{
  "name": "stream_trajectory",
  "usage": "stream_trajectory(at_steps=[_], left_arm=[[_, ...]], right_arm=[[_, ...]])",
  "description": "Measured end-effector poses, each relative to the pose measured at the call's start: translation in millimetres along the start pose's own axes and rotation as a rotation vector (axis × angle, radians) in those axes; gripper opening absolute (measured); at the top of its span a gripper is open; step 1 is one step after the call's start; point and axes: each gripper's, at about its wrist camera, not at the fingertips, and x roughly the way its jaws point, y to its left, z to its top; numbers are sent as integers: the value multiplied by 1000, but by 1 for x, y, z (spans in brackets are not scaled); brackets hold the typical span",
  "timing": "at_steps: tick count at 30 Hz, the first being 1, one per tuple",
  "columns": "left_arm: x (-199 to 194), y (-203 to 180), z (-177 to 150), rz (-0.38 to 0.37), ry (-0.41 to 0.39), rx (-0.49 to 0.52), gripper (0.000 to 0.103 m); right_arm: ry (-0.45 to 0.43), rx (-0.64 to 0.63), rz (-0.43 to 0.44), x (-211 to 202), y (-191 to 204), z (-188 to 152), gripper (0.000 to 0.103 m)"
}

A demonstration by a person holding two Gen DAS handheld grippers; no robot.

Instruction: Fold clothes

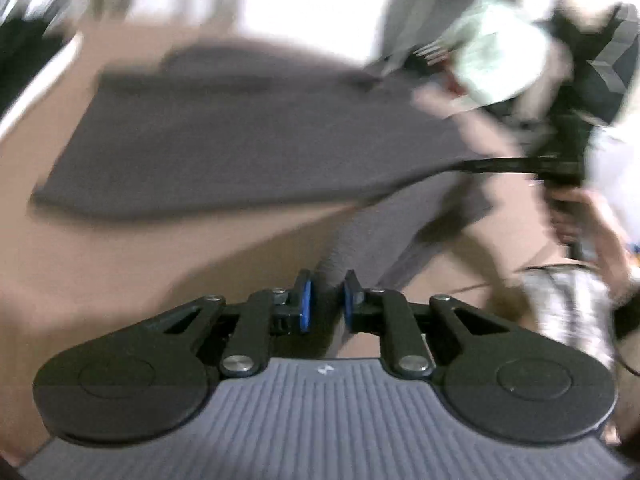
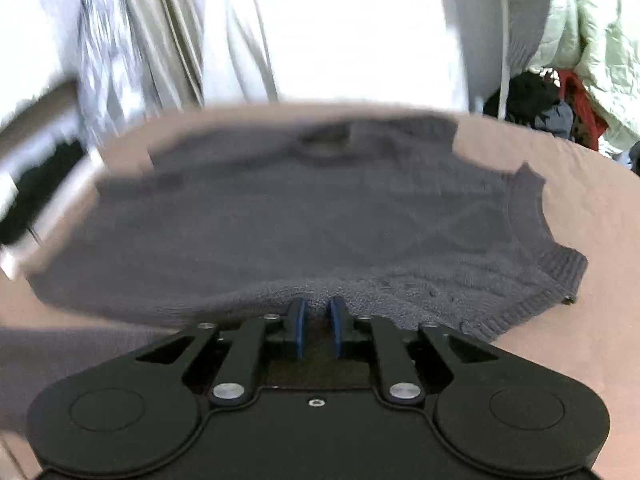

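Observation:
A dark grey knit sweater (image 2: 280, 220) lies spread on a tan surface (image 2: 608, 288), its ribbed hem (image 2: 560, 276) to the right. My right gripper (image 2: 317, 305) is at the sweater's near edge, its blue pads (image 2: 300, 320) shut on a pinch of the knit. In the left wrist view the sweater (image 1: 240, 140) is blurred. A grey sleeve (image 1: 384, 232) runs from it down into my left gripper (image 1: 327, 282), which is shut on that sleeve. The other gripper's black body (image 1: 560, 164) and a person's hand (image 1: 596, 220) show at the right.
A heap of mixed clothes (image 2: 556, 108) and a pale green garment (image 2: 592, 40) sit behind the surface at the back right. Bright white fabric (image 2: 340, 32) hangs along the back. The surface's left edge (image 2: 60, 188) borders a dark gap.

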Motion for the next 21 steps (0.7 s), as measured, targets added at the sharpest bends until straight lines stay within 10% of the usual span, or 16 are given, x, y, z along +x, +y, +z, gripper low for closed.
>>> stream_trajectory(at_steps=[7,12,15,21], left_arm=[[25,35,1,276,-27,-57,50],[23,43,33,230,-90,-121,58],[28,38,63,238,-133,-86,65],[55,39,110,305,-344,-139,88]], right_arm=[[-68,86,-66,-13,-9,7,46],[-164,473,75,-43,-22,71,49],[-248,466,234,-33,-19,114,67],[-172,444,229,55,-25,111,66]])
